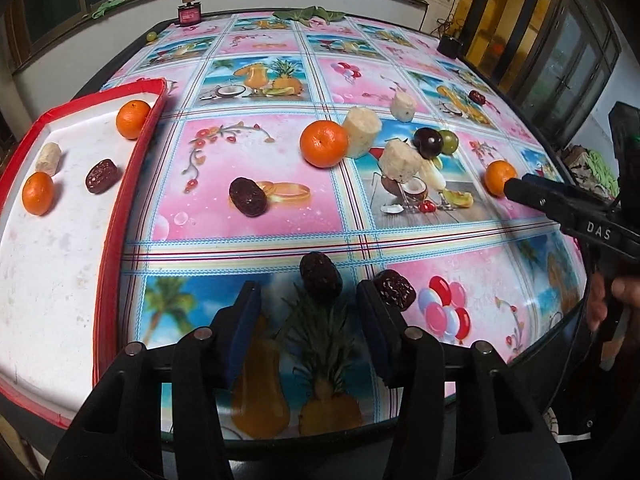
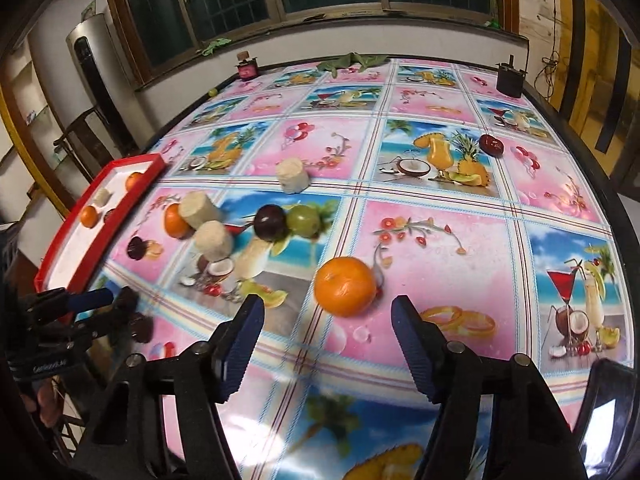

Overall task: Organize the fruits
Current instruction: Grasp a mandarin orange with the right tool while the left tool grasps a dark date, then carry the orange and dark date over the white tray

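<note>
A red-rimmed white tray [image 1: 132,176] at the left holds two oranges, a pale banana piece and a dark date. My left gripper [image 1: 308,304] is open, low over the table, with one dark date [image 1: 320,276] just ahead between the fingers and another [image 1: 394,290] by the right finger. My right gripper [image 2: 328,320] is open, with an orange [image 2: 345,286] just ahead between its fingertips. In the left wrist view the right gripper [image 1: 516,190] reaches that same orange [image 1: 498,178]. More fruit lies mid-table: an orange [image 1: 324,144], banana pieces [image 1: 362,132], a dark plum [image 1: 428,142], a green fruit [image 1: 450,142].
A date [image 1: 248,197] lies alone near the tray. A red fruit [image 2: 491,145] sits far right. A small red bottle [image 1: 190,12], green leaves [image 1: 308,14] and a dark box [image 2: 509,80] stand at the table's far edge. The table's rim curves close on the right.
</note>
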